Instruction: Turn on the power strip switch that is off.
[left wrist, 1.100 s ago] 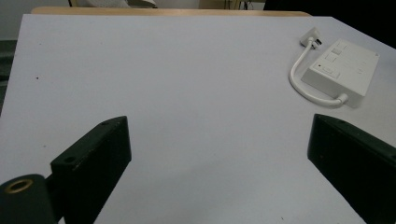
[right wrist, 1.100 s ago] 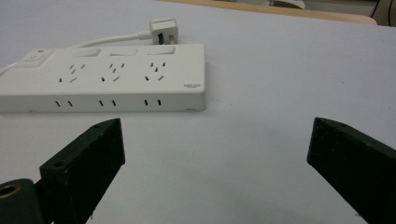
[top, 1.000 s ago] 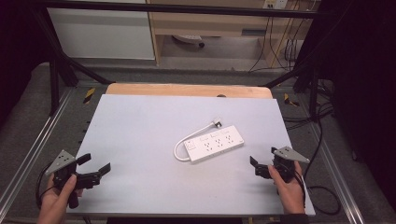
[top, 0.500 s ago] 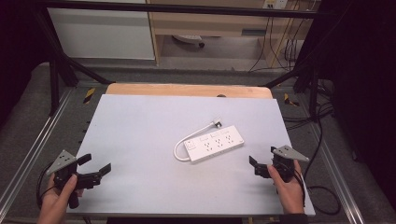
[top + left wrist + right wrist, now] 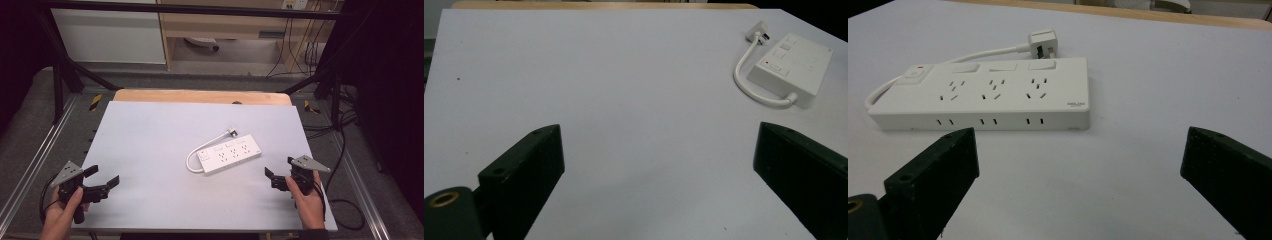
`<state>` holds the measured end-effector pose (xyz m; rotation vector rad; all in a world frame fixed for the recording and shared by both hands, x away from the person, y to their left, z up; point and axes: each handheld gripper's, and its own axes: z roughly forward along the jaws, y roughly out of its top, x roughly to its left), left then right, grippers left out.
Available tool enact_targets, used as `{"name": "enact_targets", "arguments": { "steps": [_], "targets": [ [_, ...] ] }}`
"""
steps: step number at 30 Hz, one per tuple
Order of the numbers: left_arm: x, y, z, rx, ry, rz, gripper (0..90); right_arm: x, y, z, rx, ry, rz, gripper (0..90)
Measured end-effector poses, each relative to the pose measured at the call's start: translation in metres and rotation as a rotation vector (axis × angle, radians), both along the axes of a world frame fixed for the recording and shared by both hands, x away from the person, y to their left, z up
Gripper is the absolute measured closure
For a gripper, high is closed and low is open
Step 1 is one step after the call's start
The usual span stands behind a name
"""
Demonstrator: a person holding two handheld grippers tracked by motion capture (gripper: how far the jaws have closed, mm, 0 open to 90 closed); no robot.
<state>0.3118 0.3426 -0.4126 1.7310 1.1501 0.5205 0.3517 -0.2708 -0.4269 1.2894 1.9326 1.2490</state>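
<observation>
A white power strip (image 5: 229, 153) with three socket groups and a short looped cord lies flat on the pale table (image 5: 160, 130), right of centre; its plug (image 5: 232, 132) rests just behind it. My left gripper (image 5: 103, 176) is held near the front left corner, open and holding nothing; in the left gripper view its gripper (image 5: 656, 150) looks across bare table, with the power strip (image 5: 791, 67) far off to the upper right. My right gripper (image 5: 271, 178) is open at the front right. In the right gripper view, the power strip (image 5: 983, 95) lies a short way beyond its gripper (image 5: 1078, 165), apart from it.
A wooden strip (image 5: 200, 96) runs along the table's far edge. Metal rails (image 5: 35, 165) flank both sides. Black cables (image 5: 345, 200) trail over the floor at the right. A shelf unit and dark frame posts stand beyond the table.
</observation>
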Motion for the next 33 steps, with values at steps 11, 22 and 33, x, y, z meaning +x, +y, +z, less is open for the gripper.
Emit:
{"name": "enact_targets", "arguments": {
  "steps": [11, 22, 33],
  "targets": [
    [0.0, 0.0, -0.001, 0.002, 0.001, -0.006, 6.1, 0.0, 0.004, 0.004, 0.027, -0.009, 0.007, 2.8],
    [0.0, -0.001, -0.001, 0.006, 0.007, -0.005, 6.1, 0.0, 0.008, 0.007, 0.032, -0.011, 0.002, 3.3],
    [-0.001, 0.001, -0.001, 0.006, 0.006, -0.001, 6.1, 0.004, 0.014, 0.02, 0.043, -0.032, 0.005, 2.8]
  ]
}}
